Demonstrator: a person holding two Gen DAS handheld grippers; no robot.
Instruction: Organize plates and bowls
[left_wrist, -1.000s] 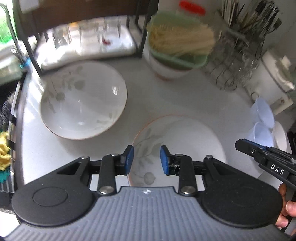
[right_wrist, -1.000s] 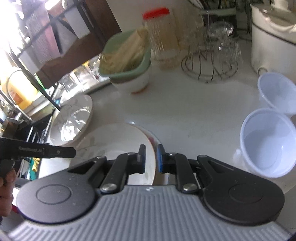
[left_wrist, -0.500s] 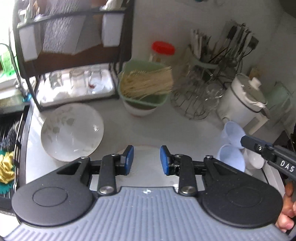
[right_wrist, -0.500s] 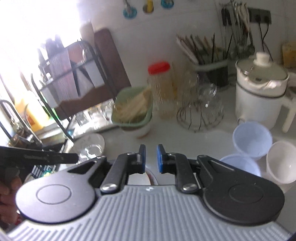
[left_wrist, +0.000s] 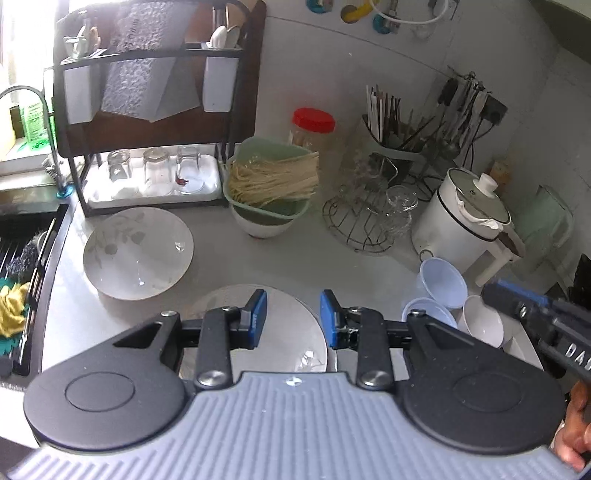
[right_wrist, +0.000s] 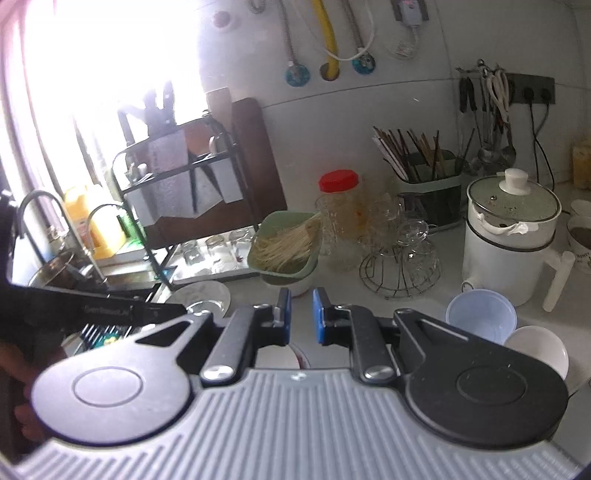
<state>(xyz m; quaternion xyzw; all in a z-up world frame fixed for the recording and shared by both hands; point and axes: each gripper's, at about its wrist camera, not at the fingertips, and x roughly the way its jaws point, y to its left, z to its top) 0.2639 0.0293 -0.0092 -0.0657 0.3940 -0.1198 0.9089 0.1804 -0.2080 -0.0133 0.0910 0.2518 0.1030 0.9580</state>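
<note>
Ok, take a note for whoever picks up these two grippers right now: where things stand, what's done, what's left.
Left gripper: jaws partly apart, holding nothing, above the counter.
Right gripper: nearly closed, nothing between its pads.
Flat plate lies on the counter directly below the left gripper; floral plate sits apart, nearer the sink.
Two pale blue bowls and a white bowl cluster beside the white cooker.
Done: nothing looks stacked yet.
Left: stack the plates together, nest the bowls.
</note>
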